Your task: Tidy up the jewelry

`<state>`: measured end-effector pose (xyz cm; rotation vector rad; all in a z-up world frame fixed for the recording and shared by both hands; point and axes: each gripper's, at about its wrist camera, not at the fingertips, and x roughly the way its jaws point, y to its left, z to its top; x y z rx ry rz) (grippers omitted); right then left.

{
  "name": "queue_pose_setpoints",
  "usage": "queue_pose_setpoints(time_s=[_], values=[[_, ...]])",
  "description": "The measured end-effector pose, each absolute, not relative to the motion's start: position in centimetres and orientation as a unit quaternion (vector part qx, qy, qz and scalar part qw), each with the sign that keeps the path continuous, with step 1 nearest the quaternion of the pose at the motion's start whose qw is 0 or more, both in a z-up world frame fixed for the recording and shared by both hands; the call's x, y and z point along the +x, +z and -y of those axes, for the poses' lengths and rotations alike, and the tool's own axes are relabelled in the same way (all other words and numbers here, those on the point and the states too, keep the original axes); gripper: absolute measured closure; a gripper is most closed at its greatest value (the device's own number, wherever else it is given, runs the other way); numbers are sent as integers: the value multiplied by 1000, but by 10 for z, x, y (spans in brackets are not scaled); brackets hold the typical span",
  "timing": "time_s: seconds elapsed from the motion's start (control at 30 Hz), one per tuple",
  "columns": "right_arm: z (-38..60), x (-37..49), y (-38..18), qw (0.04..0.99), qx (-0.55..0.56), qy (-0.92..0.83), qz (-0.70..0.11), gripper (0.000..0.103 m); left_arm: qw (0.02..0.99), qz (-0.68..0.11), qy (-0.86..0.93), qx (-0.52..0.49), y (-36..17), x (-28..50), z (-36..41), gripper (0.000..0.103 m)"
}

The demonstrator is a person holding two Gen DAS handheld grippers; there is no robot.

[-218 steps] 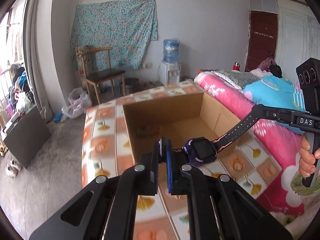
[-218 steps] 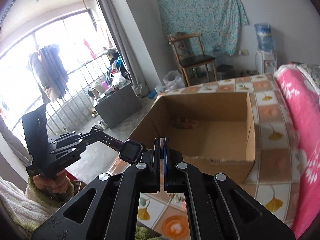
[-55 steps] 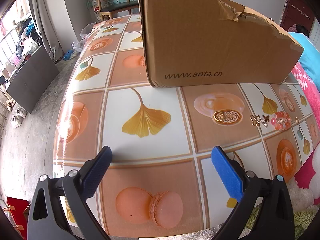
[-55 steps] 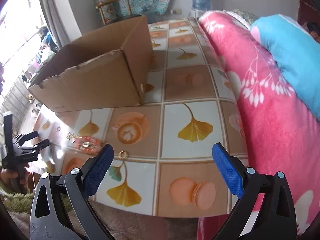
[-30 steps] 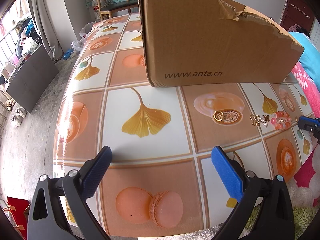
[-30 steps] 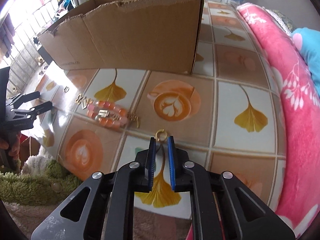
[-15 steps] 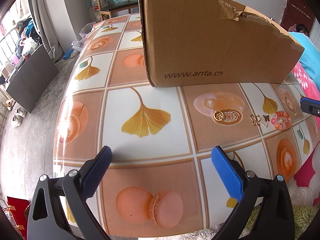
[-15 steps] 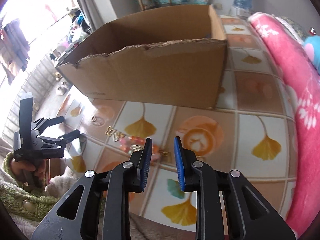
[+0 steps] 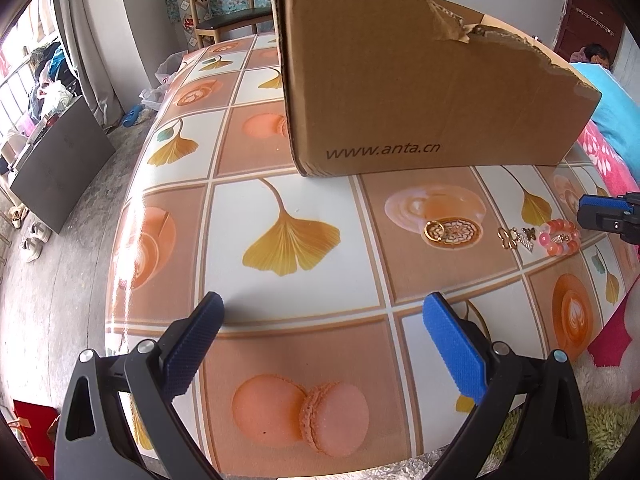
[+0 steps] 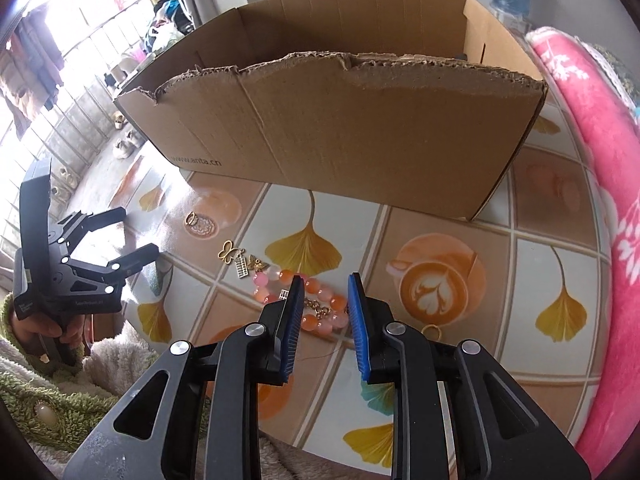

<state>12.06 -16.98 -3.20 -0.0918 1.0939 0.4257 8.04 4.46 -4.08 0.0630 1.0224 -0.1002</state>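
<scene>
Two tongs noted. Our right tongs (image 10: pixel 322 316), nearly together over the small gold ring (image 10: pixel 431 331) a second ago, have just been opening and now hover apart and empty over the pink-and-orange bead bracelet (image 10: pixel 320 300) on the tiled-pattern table (image 10: pixel 440 364). Left tongs (image 9: pixel 320 344) stand wide apart. Ring missed; we judge the bracelet next for the brown cardboard box (image 10: pixel 360 136).

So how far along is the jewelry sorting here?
Done: nothing visibly; the box hides its inside. In hand: nothing; right gripper jaws, just opening, hover empty over the bead bracelet; left gripper open. Left: bracelet, butterfly charms, two gold rings on the table.
</scene>
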Motion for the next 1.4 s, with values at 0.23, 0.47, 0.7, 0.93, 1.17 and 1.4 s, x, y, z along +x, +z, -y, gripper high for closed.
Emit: queue_pose_setpoints(time_s=[0.23, 0.47, 0.7, 0.93, 1.17, 1.4], values=[[173, 116, -25, 832, -27, 207, -514, 80, 873, -484, -56, 33, -41, 80, -44, 5], [159, 109, -23, 823, -36, 232, -517, 80, 873, -483, -57, 34, -41, 80, -44, 5], [140, 102, -29, 812, -55, 252, -523, 80, 873, -482, -57, 34, -41, 79, -44, 5], [125, 103, -33, 812, -80, 253, -520, 80, 875, -479, -64, 34, -37, 81, -46, 5], [126, 102, -31, 814, -76, 251, -518, 80, 898, -421, -128, 20, -10, 73, -39, 7], [135, 99, -28, 817, -60, 247, -518, 79, 891, -413, -183, 35, -9, 81, -10, 26]])
